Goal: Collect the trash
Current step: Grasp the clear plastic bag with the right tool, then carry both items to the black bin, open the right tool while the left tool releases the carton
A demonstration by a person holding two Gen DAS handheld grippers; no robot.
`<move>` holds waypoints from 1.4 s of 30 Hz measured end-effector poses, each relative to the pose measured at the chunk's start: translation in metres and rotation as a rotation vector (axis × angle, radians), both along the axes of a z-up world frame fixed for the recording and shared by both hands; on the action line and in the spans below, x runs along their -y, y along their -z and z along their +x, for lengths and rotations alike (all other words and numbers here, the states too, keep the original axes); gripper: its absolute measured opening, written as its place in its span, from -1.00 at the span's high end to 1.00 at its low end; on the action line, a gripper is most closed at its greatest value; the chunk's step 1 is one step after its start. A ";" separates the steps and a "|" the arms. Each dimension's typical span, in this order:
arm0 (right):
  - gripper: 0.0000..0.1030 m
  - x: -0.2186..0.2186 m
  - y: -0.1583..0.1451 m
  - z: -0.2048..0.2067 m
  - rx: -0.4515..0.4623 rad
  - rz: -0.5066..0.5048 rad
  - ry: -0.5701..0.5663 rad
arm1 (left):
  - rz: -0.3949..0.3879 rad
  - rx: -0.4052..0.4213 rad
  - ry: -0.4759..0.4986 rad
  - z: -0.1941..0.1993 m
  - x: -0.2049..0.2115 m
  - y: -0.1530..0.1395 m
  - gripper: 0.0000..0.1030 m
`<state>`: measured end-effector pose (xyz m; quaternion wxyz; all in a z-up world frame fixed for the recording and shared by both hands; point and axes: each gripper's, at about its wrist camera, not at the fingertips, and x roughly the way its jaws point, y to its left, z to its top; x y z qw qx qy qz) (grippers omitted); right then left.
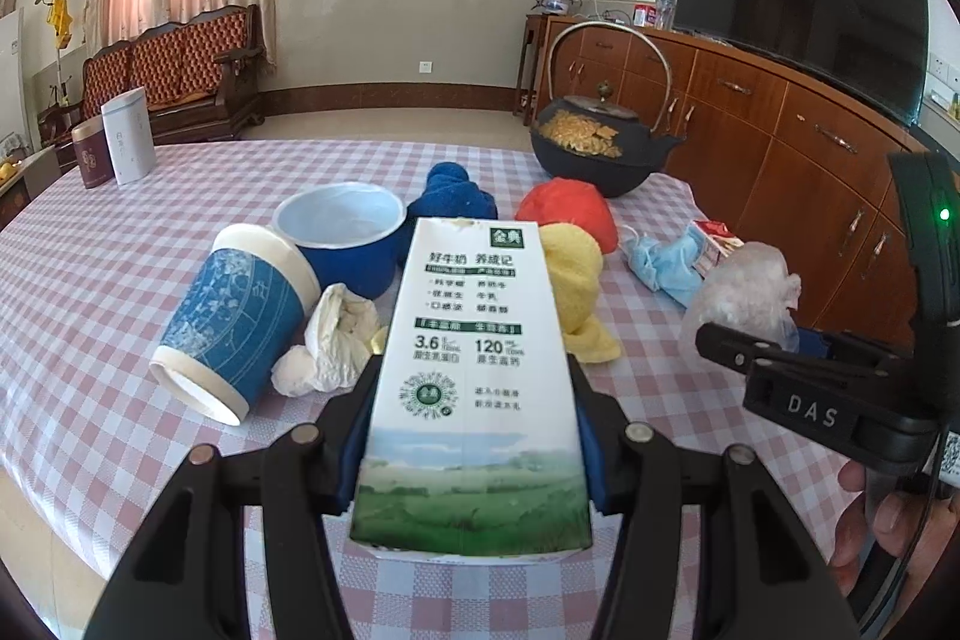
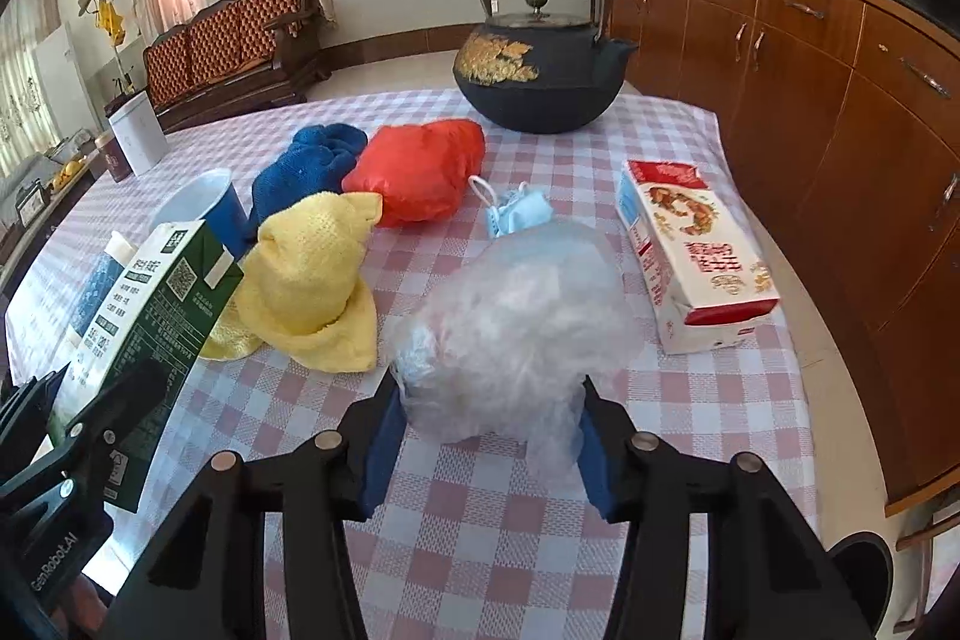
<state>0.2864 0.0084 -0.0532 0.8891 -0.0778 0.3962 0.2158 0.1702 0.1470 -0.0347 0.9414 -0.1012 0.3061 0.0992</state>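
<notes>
1. The left claw [image 1: 471, 436] is closed onto a milk carton [image 1: 474, 370], its blue pads pressed against both long sides; the carton appears lifted a little above the checked desk [image 1: 90, 280], tilted away from the camera.
2. The right claw [image 2: 489, 430] is partly closed around a crumpled clear plastic bag [image 2: 510, 316], with a pad at each side of the wad. Whether the bag is off the desk or only pinched in place cannot be told.
3. So two pieces of trash are in hand at once, and I judge the task to be early on: no bin or collecting bag shows in either view, so nothing can be counted as disposed of.
4. Still lying on the desk: a tipped blue paper cup [image 1: 240, 322], a blue-and-white bowl [image 1: 348, 232], a crumpled white tissue [image 1: 330, 340], a used face mask [image 2: 516, 211], and a red-and-white carton [image 2: 690, 250] on its side near the right edge.
5. Yellow [image 2: 312, 280], blue [image 2: 306, 166] and red [image 2: 420, 166] cloths sit bunched mid-desk; whether they count as trash is unclear.
6. The black iron teapot [image 2: 540, 70] and the two tins [image 1: 117, 142] at the far left look like keepers.
</notes>
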 end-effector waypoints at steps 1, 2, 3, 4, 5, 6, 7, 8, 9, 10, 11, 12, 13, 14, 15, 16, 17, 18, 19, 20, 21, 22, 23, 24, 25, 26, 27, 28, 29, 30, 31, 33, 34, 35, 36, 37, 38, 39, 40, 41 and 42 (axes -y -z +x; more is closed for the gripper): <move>-0.03 0.005 -0.005 -0.005 0.013 0.006 0.005 | -0.001 0.002 0.007 -0.002 0.003 -0.002 -0.09; -0.03 0.010 -0.011 -0.010 0.022 0.012 0.009 | -0.002 0.005 0.014 -0.004 0.007 -0.004 -0.09; -0.03 0.014 -0.014 -0.014 0.033 0.013 0.014 | -0.002 0.008 0.022 -0.006 0.011 -0.006 -0.09; -0.03 0.020 -0.019 -0.019 0.047 0.009 0.021 | -0.002 0.012 0.030 -0.007 0.016 -0.008 -0.09; -0.03 0.025 -0.024 -0.024 0.059 0.008 0.027 | -0.001 0.015 0.041 -0.009 0.021 -0.010 -0.09; -0.03 0.031 -0.028 -0.028 0.069 0.009 0.034 | 0.000 0.018 0.050 -0.011 0.026 -0.012 -0.09; -0.03 0.037 -0.032 -0.033 0.080 0.009 0.041 | 0.002 0.022 0.061 -0.013 0.032 -0.015 -0.09; -0.03 0.044 -0.036 -0.038 0.090 0.009 0.050 | 0.005 0.025 0.073 -0.014 0.038 -0.017 -0.09; -0.03 0.052 -0.040 -0.043 0.099 0.010 0.058 | 0.009 0.028 0.082 -0.016 0.043 -0.019 -0.09; -0.03 0.057 -0.044 -0.046 0.104 0.012 0.065 | 0.011 0.031 0.091 -0.018 0.049 -0.021 -0.09; -0.03 0.065 -0.048 -0.050 0.110 0.014 0.075 | 0.010 0.034 0.100 -0.019 0.054 -0.024 -0.09; -0.03 0.071 -0.052 -0.053 0.117 0.016 0.083 | 0.011 0.038 0.109 -0.021 0.059 -0.026 -0.09; -0.03 0.077 -0.055 -0.057 0.124 0.017 0.092 | 0.014 0.042 0.120 -0.022 0.064 -0.028 -0.09; -0.03 0.084 -0.059 -0.060 0.132 0.019 0.100 | 0.014 0.045 0.131 -0.023 0.069 -0.031 -0.09; -0.03 0.090 -0.062 -0.064 0.137 0.021 0.107 | 0.012 0.048 0.141 -0.024 0.074 -0.032 -0.09; -0.03 0.096 -0.065 -0.067 0.142 0.024 0.115 | 0.011 0.050 0.153 -0.024 0.079 -0.034 -0.09; -0.03 0.104 -0.068 -0.070 0.148 0.026 0.125 | 0.010 0.052 0.164 -0.025 0.084 -0.036 -0.09; -0.03 0.110 -0.071 -0.073 0.154 0.026 0.134 | 0.012 0.055 0.176 -0.026 0.090 -0.038 -0.09; -0.03 0.117 -0.074 -0.076 0.159 0.028 0.144 | 0.015 0.059 0.189 -0.027 0.096 -0.040 -0.09; -0.03 0.124 -0.076 -0.079 0.165 0.029 0.156 | 0.017 0.062 0.202 -0.028 0.102 -0.043 -0.09; -0.03 0.131 -0.079 -0.082 0.170 0.029 0.168 | 0.019 0.065 0.213 -0.030 0.108 -0.045 -0.09; -0.03 0.138 -0.081 -0.085 0.174 0.030 0.180 | 0.022 0.068 0.227 -0.031 0.114 -0.047 -0.09; -0.03 0.147 -0.083 -0.088 0.176 0.034 0.193 | 0.026 0.071 0.242 -0.032 0.121 -0.049 -0.09; -0.03 0.154 -0.084 -0.092 0.179 0.036 0.205 | 0.029 0.073 0.254 -0.034 0.128 -0.050 -0.09; -0.03 0.164 -0.086 -0.096 0.183 0.038 0.223 | 0.031 0.076 0.267 -0.036 0.135 -0.052 -0.09; -0.03 0.172 -0.087 -0.100 0.185 0.042 0.238 | 0.035 0.078 0.281 -0.037 0.140 -0.053 -0.09; -0.03 0.180 -0.088 -0.103 0.187 0.045 0.253 | 0.037 0.080 0.292 -0.039 0.147 -0.054 -0.09; -0.03 0.187 -0.089 -0.107 0.189 0.047 0.266 | 0.037 0.082 0.304 -0.040 0.152 -0.055 -0.09; -0.03 0.195 -0.090 -0.110 0.191 0.048 0.281 | 0.038 0.083 0.313 -0.040 0.157 -0.056 -0.09; -0.03 0.201 -0.090 -0.113 0.191 0.049 0.293 | 0.038 0.083 0.323 -0.041 0.162 -0.057 -0.09; -0.03 0.208 -0.090 -0.115 0.190 0.051 0.305 | 0.034 0.079 0.334 -0.042 0.166 -0.057 -0.09; -0.03 0.222 -0.091 -0.122 0.193 0.048 0.328 | 0.036 0.080 0.351 -0.043 0.175 -0.058 -0.09; -0.03 0.229 -0.091 -0.125 0.194 0.047 0.340 | 0.037 0.080 0.361 -0.043 0.179 -0.058 -0.09; -0.03 0.235 -0.091 -0.127 0.194 0.047 0.350 | 0.037 0.079 0.372 -0.043 0.182 -0.058 -0.09; -0.03 0.240 -0.092 -0.129 0.196 0.047 0.359 | 0.039 0.079 0.381 -0.043 0.188 -0.058 -0.09; -0.03 0.246 -0.092 -0.132 0.196 0.046 0.370 | 0.041 0.080 0.391 -0.043 0.192 -0.058 -0.09; -0.03 0.252 -0.092 -0.134 0.197 0.045 0.381 | 0.043 0.079 0.400 -0.043 0.196 -0.058 -0.09; -0.03 0.257 -0.093 -0.137 0.198 0.045 0.391 | 0.044 0.079 0.410 -0.043 0.200 -0.058 -0.09; -0.03 0.262 -0.093 -0.140 0.199 0.044 0.399 | 0.044 0.079 0.419 -0.043 0.204 -0.058 -0.09; -0.03 0.269 -0.092 -0.142 0.198 0.045 0.410 | 0.045 0.078 0.427 -0.044 0.208 -0.057 -0.09; -0.03 0.274 -0.092 -0.144 0.197 0.044 0.417 | 0.044 0.078 0.436 -0.044 0.212 -0.057 -0.09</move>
